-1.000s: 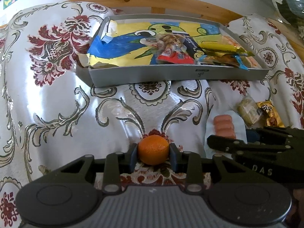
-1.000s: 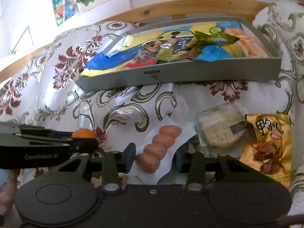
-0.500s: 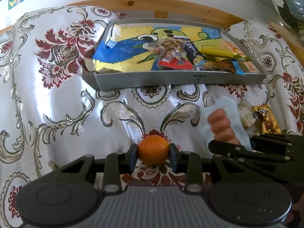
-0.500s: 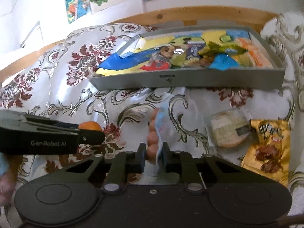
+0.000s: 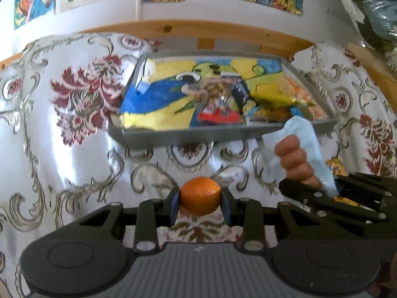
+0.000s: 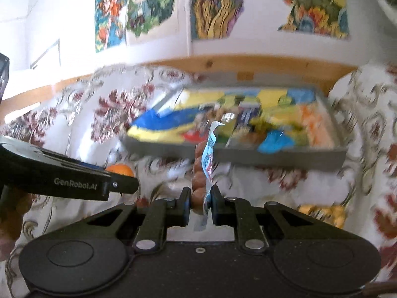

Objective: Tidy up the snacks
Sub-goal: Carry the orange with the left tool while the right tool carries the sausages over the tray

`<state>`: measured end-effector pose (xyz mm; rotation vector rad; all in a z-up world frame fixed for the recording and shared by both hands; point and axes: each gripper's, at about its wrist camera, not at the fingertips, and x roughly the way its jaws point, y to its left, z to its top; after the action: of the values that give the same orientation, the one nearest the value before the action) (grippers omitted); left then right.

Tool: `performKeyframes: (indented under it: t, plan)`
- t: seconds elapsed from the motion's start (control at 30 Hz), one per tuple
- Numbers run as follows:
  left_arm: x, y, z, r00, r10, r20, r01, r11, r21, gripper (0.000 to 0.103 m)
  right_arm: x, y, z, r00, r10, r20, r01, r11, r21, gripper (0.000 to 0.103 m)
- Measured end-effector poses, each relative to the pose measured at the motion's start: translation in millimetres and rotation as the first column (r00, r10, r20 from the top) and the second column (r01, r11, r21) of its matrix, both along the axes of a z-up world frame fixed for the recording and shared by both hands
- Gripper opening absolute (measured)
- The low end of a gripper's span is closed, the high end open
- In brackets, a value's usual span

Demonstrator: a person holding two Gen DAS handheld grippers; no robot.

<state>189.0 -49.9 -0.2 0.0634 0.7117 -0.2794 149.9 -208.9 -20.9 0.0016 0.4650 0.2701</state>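
Meanwhile, left gripper (image 5: 200, 203) clamped the orange (image 5: 200, 195) between both fingers, above the cloth (image 5: 74, 154), short of the tray's (image 5: 188, 137) near wall. Right gripper (image 6: 201, 204) pinched the sausage pack (image 6: 204, 164) upright, level with that wall. Tray held assorted snack packets (image 5: 220, 109).

Looked forward from behind each gripper's fingers, low over the patterned cloth (image 5: 74, 154), toward the grey tray (image 5: 223, 134) and the postered wall (image 6: 223, 7). Sat side by side; shared the tray, cloth and wooden rail (image 6: 248, 64), each catching the other gripper at its edge.
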Motion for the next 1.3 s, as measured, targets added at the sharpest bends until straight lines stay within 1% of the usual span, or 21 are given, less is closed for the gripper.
performKeyframes:
  t: [0.2,0.33,0.47,0.6,0.7,0.77,0.87,0.93,1.0,1.1,1.3]
  plan:
    - [14.4,-13.6,18.7,0.999,0.001,0.033,0.0,1.0,-0.02,0.037,3.0,-22.8,20.7,0.993,-0.076,0.095,0.078,0.997,-0.012,0.017]
    - [29.4,-26.3,34.3,0.996,-0.016,0.083,0.018,1.0,-0.021,0.038,8.4,-47.1,29.6,0.978,-0.154,0.141,0.156,0.988,0.0,0.017]
    - [51.8,-41.3,47.6,0.993,-0.044,0.107,0.045,0.999,-0.01,0.038,20.3,-65.8,33.0,0.96,-0.209,0.185,0.217,0.976,-0.024,0.017]
    - [79.4,-62.8,57.4,0.988,-0.092,0.124,0.091,0.996,0.02,0.038,39.5,-81.3,31.5,0.946,-0.251,0.205,0.266,0.963,-0.049,0.017]
    - [102.4,-79.8,61.5,0.987,-0.102,0.128,0.103,0.995,-0.003,0.038,56.0,-91.8,28.3,0.939,-0.279,0.203,0.296,0.953,-0.059,0.017]
    - [116.6,-91.5,62.1,0.985,-0.105,0.137,0.108,0.994,-0.017,0.038,63.4,-96.3,25.1,0.937,-0.285,0.2,0.303,0.951,-0.066,0.017]
    - [137.0,-107.4,57.8,0.983,-0.11,0.149,0.115,0.993,-0.027,0.038,74.6,-98.0,19.6,0.936,-0.29,0.199,0.315,0.943,-0.109,0.017]
    - [148.9,-115.3,54.0,0.983,-0.107,0.149,0.115,0.992,-0.046,0.038,80.8,-98.8,14.8,0.935,-0.296,0.194,0.324,0.936,-0.138,0.017]
    - [160.2,-121.8,49.8,0.984,-0.102,0.143,0.113,0.991,-0.07,0.038,84.9,-100.7,10.7,0.935,-0.3,0.189,0.329,0.932,-0.149,0.017]
    - [172.8,-130.0,40.5,0.986,-0.1,0.133,0.113,0.989,-0.094,0.038,90.1,-101.8,7.1,0.94,-0.291,0.18,0.319,0.936,-0.151,0.017]
    - [188.2,-138.6,21.6,0.989,-0.105,0.102,0.116,0.986,-0.118,0.038,97.7,-100.7,4.2,0.942,-0.289,0.167,0.315,0.937,-0.154,0.017]
